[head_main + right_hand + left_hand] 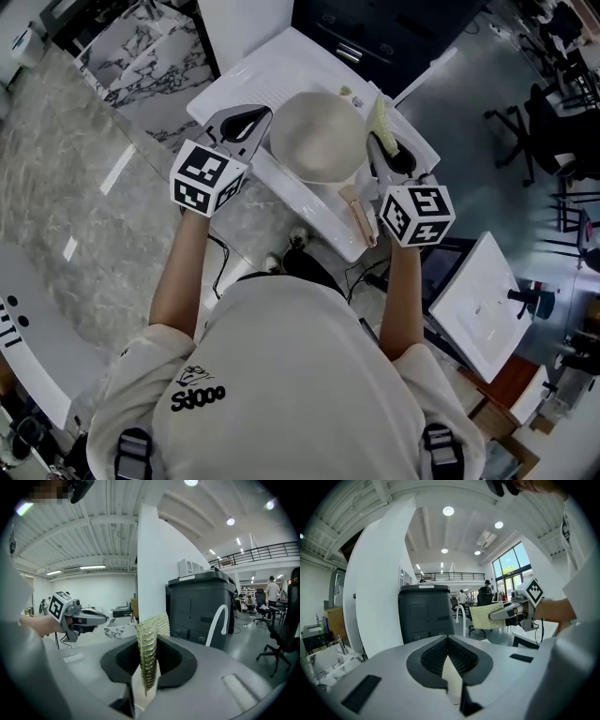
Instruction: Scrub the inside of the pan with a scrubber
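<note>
Right gripper (149,641): jaws closed flat on a yellow-green mesh scrubber (151,626). The scrubber stands on edge between them and sticks out past the tips.
Left gripper (448,644): jaws brought together at the tips, with nothing held between them.
Scrubber position: in the head view it is just off the pan's rim at 3 o'clock, outside the bowl. Whether it touches the rim can't be told.
Pan: a round, cream-white pan (317,139) at 12 o'clock from the person, between the two grippers. Its pale wooden handle (360,217) points back towards 5 o'clock. The left gripper is beside the rim at 9 o'clock.
Support: the pan rests on a white ridged tray (281,70), with a grey marble counter (66,169) off at 9 o'clock.
Step, as I judge it: scrubbing not yet begun; the scrubber must go down into the bowl.
Risk, pan: nothing is holding it, so a sideways scrub may slide or spin it on the smooth tray.
Risk, scrubber: it is floppy and pinched by one edge, so pressing could fold it or pull it free.
Writing: black print on the person's white shirt (199,396) reads roughly "S3000", though this is uncertain. Each gripper cube carries black-and-white square markers.
</note>
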Demonstrator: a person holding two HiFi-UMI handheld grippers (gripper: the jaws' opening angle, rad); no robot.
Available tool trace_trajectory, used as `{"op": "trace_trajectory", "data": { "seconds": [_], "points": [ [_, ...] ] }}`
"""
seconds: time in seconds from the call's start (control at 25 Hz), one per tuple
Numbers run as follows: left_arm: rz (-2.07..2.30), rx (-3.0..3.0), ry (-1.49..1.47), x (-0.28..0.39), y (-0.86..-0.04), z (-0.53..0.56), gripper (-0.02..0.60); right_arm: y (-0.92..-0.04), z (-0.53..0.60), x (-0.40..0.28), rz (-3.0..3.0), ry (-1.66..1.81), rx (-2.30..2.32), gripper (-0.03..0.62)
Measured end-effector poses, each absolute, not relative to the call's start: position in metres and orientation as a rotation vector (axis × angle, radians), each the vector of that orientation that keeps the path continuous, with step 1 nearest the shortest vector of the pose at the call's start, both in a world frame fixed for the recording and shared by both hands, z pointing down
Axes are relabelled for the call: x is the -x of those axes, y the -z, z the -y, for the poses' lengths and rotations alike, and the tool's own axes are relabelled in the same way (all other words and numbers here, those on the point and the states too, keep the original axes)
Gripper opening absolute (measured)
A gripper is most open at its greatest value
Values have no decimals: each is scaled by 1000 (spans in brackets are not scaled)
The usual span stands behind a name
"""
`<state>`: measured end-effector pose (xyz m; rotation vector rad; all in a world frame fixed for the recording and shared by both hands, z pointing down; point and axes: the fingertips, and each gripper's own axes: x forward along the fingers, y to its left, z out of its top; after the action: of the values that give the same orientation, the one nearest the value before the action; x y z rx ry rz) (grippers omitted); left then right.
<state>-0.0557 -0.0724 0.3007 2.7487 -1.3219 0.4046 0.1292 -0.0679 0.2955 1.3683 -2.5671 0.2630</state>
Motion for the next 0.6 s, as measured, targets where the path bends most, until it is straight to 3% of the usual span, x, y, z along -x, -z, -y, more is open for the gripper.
{"op": "trace_trajectory", "data": {
  "seconds": [0.6],
  "points": [
    [1294,-2667,-502,29,-343,130,5,-350,121,-149,2540,-424,-1290,78]
  ]
}}
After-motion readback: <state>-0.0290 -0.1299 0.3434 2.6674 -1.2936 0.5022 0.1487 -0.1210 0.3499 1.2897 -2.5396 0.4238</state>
